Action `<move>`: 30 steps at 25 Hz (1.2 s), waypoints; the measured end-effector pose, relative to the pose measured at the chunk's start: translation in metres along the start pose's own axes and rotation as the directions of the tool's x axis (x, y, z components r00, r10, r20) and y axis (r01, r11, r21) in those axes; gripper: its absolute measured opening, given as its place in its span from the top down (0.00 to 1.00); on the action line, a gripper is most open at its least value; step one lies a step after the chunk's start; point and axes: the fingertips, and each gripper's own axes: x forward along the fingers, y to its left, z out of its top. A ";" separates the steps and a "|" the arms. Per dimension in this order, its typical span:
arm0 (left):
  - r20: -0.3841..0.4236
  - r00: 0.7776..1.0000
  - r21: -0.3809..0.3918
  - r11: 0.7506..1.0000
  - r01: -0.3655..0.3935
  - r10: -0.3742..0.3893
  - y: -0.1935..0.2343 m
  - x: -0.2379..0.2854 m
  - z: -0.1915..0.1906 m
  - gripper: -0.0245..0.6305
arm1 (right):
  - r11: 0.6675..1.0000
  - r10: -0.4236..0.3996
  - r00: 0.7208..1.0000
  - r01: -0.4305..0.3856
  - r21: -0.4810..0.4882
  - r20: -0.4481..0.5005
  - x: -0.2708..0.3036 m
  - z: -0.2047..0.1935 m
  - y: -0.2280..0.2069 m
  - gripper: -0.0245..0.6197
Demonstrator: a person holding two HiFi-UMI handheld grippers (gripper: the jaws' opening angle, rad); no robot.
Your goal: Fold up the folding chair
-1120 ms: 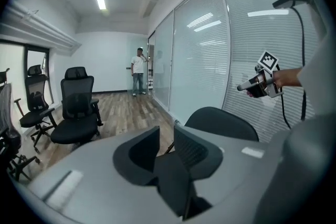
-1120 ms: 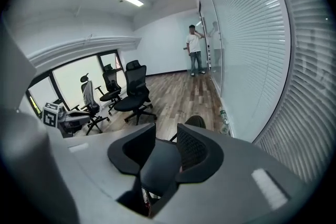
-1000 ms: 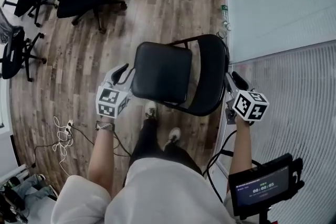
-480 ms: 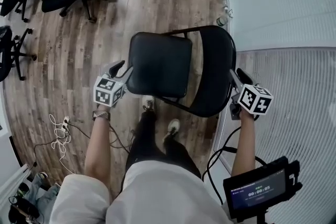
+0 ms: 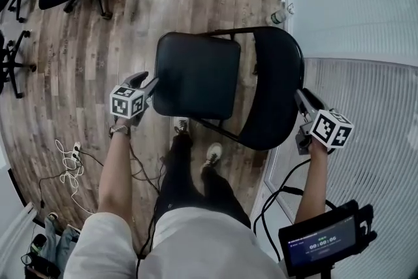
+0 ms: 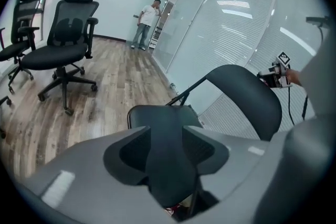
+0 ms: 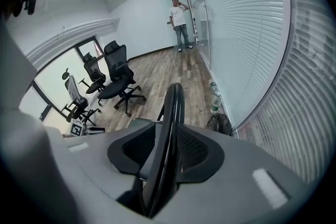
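Between two tools (image 5: 146, 83) (image 5: 302, 98), one folding chair (image 5: 196, 75)

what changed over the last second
The backrest swung out to the right, the right gripper with it, its jaws have just been closing on the rim. The left gripper stays at the seat, jaws have just been opening, seat edge between them. The chair stays unfolded.

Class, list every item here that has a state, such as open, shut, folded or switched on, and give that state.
Folding chair: unfolded, seat down.
Left gripper: open, fingers just widened, seat edge between them.
Right gripper: fingers just closed in, shut on the backrest.
Screen: on, showing a timer.
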 end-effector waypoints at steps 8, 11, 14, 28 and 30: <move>-0.091 0.995 -0.072 0.997 0.025 -0.031 0.029 0.045 -0.051 0.65 | 0.999 0.005 0.999 -0.007 -0.038 -0.050 0.002 -0.010 -0.007 0.65; -0.118 0.991 -0.094 0.994 0.052 -0.063 0.036 0.059 -0.066 0.61 | 0.999 0.006 0.998 -0.008 -0.031 -0.062 0.005 -0.016 -0.013 0.65; -0.138 0.985 -0.114 0.990 0.085 -0.101 0.042 0.069 -0.078 0.59 | 1.000 0.020 0.997 -0.021 -0.013 -0.072 0.006 -0.018 -0.015 0.65; -0.106 0.949 -0.296 0.920 0.255 -0.297 0.063 0.100 -0.114 0.54 | 0.996 0.059 0.991 -0.066 -0.055 -0.117 0.008 -0.017 0.000 0.66; -0.100 0.938 -0.316 0.905 0.286 -0.332 0.062 0.103 -0.116 0.53 | 0.996 0.058 0.991 -0.066 -0.060 -0.123 0.009 -0.019 0.002 0.67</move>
